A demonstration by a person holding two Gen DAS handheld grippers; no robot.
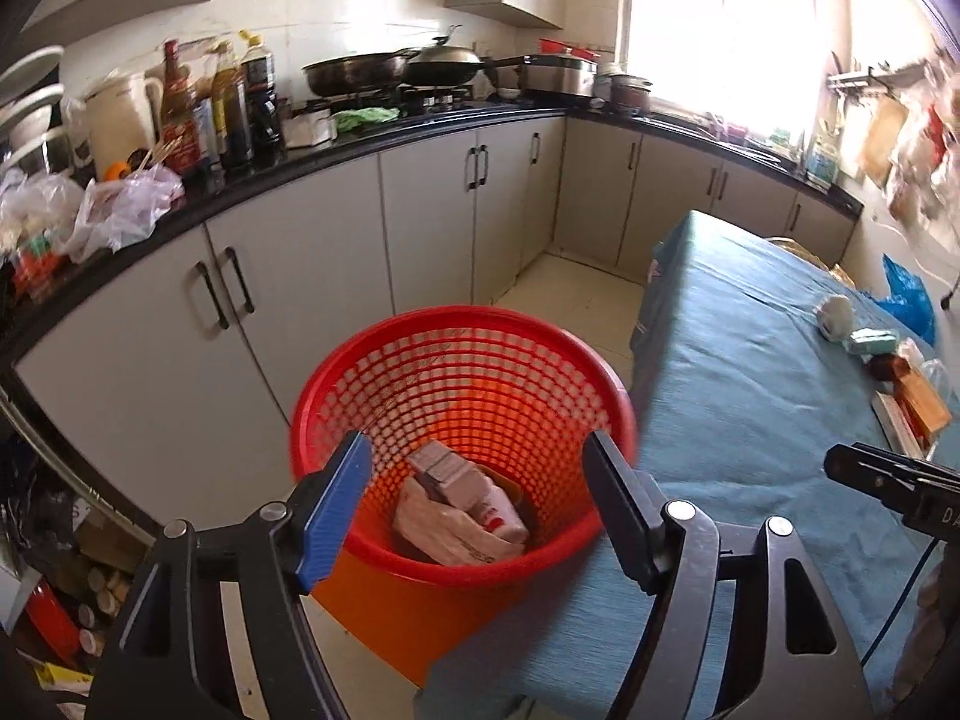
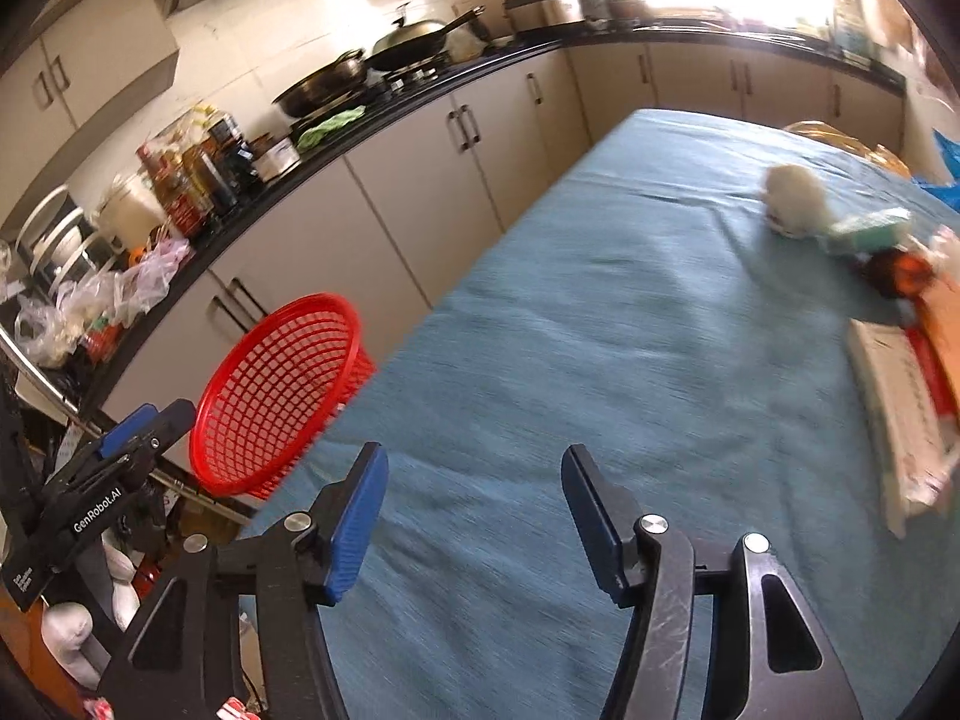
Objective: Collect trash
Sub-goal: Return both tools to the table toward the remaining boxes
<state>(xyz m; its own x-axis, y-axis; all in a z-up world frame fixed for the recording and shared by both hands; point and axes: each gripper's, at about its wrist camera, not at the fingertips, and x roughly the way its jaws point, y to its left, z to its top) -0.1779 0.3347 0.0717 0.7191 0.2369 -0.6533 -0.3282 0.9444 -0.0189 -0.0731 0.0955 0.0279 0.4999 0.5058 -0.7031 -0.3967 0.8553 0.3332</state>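
A red mesh basket (image 1: 462, 384) stands on the floor beside the table; the same basket (image 2: 270, 384) shows at the left of the right wrist view. Inside it lie a crumpled wrapper and a small carton (image 1: 462, 504). My left gripper (image 1: 477, 480) hangs open over the basket's mouth with nothing between its fingers. My right gripper (image 2: 474, 486) stands open above the blue tablecloth (image 2: 600, 330), also empty. Further trash lies at the table's right side: a white crumpled ball (image 2: 792, 198), a green packet (image 2: 870, 228), a dark orange wrapper (image 2: 900, 276) and a flat white box (image 2: 900, 414).
A black kitchen counter (image 1: 360, 144) with grey cabinets runs along the left and back, crowded with bottles (image 1: 234, 102), pans (image 1: 360, 72) and plastic bags (image 1: 120, 210). A blue bag (image 1: 909, 294) hangs past the table's far right. Clutter fills the floor at lower left (image 1: 60, 600).
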